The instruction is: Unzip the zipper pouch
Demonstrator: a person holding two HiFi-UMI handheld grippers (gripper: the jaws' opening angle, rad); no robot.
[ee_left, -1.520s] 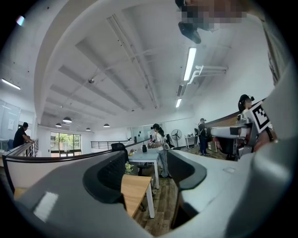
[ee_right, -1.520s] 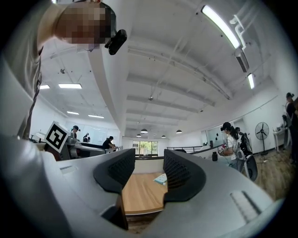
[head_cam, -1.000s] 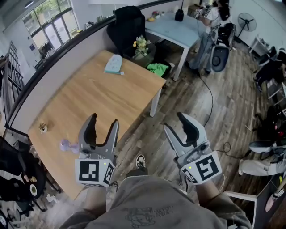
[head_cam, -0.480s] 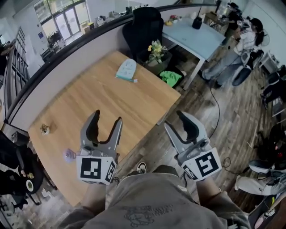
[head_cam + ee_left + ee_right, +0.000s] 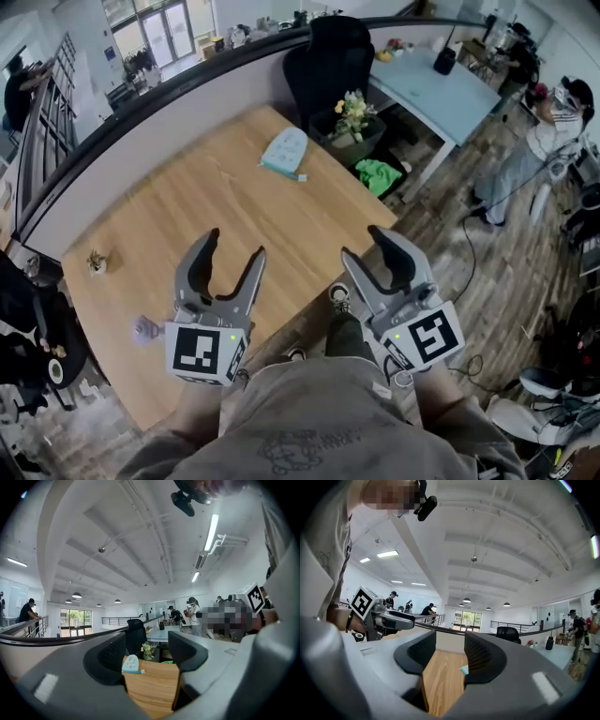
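Observation:
A pale teal zipper pouch (image 5: 284, 152) lies flat near the far right corner of the wooden table (image 5: 169, 216). The left gripper view shows the pouch (image 5: 131, 664) small, between the jaws but far off. In the right gripper view only an edge of the pouch (image 5: 463, 669) peeks past the right jaw. My left gripper (image 5: 232, 255) is held open over the table's near edge, empty. My right gripper (image 5: 364, 246) is open too, at the table's near right edge, well short of the pouch.
A small potted plant (image 5: 94, 262) and a purple object (image 5: 142, 328) sit at the table's left end. Beyond the far side stand a black chair (image 5: 330, 66), a flower pot (image 5: 353, 117) and a blue desk (image 5: 441, 89). People stand at the right.
The view has swung so the table and pouch sit more to the right and nearer. Both grippers stay open and have come forward over the table's near edge.

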